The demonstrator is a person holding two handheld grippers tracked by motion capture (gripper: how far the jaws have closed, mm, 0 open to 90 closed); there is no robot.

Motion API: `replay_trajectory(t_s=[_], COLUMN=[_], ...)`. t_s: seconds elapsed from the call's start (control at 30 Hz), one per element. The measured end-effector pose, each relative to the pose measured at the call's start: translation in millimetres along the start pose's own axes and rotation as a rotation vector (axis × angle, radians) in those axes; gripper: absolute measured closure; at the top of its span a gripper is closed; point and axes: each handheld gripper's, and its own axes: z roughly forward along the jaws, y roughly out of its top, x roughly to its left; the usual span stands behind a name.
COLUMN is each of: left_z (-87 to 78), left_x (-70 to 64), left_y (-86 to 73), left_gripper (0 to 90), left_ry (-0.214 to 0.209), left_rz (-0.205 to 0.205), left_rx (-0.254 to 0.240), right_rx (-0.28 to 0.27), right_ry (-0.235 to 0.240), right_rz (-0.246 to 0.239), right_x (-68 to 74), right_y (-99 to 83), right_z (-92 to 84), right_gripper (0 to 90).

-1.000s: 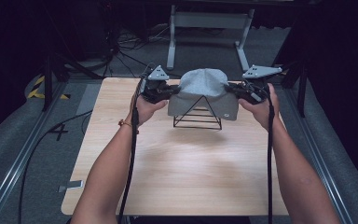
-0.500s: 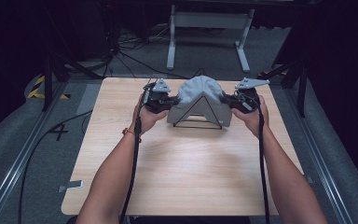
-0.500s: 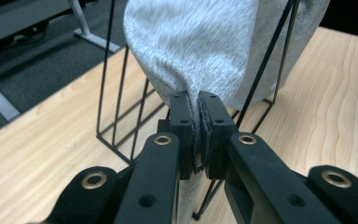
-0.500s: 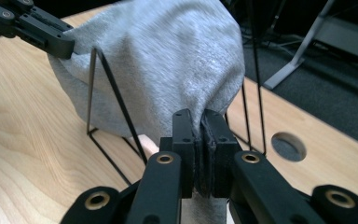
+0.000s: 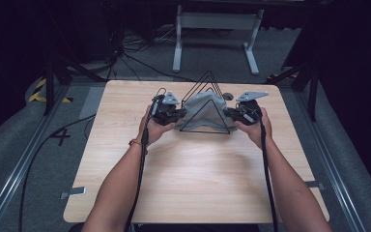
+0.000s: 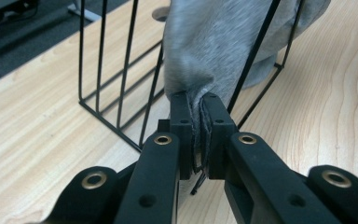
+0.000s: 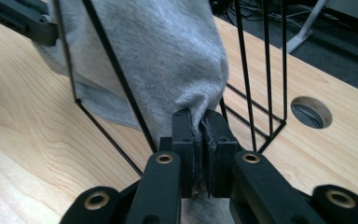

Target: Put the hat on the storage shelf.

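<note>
We are looking down at the wooden table (image 5: 193,179), and two arms are reaching in from the near edge. The left gripper (image 5: 173,115) is sitting at one side of a grey cloth (image 5: 200,108); its fingers (image 6: 182,126) are squeezing tight on a bunched edge of the cloth. The right gripper (image 5: 234,114) is doing the same on the other side — its fingers (image 7: 186,135) are pinching the cloth's other end. The cloth is hanging between them inside a black wire rack (image 5: 207,87) shaped like a triangle, which is standing near the far edge of the table. Just behind the rack we are seeing a round hole (image 7: 311,112) in the tabletop. Farther off, a grey metal stand (image 5: 217,21) is sitting on the dark floor.
</note>
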Motion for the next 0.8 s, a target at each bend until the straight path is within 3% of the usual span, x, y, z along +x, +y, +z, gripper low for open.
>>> replay_trajectory(t_s=[0.2, 0.37, 0.5, 0.63, 0.8], left_z=[0.7, -16.2, -32.9, -49.5, -70.5], left_x=[-0.6, 0.7, -0.6, -5.0, -13.7], left_y=[-5.2, -7.5, -11.0, -18.7, -31.2], left_gripper=[84.9, 82.5, 81.7, 80.1, 78.4], left_ry=[-0.003, 0.020, 0.044, 0.045, 0.054], left_rz=[-0.010, 0.002, 0.041, 0.065, 0.123], left_rx=[-0.007, -0.018, -0.005, 0.012, 0.048], right_rx=[-0.002, -0.024, -0.029, -0.034, -0.034], right_ry=[-0.008, -0.033, -0.044, -0.048, -0.048], right_rz=[0.022, 0.022, 0.007, -0.006, -0.035], right_x=[-2.7, -3.9, -4.6, -3.5, 0.7], right_y=[-6.9, -7.7, -9.3, -12.0, -19.2], right_z=[1.4, -10.8, -24.2, -38.0, -57.0], right_gripper=[82.7, 76.6, 74.9, 73.3, 71.8])
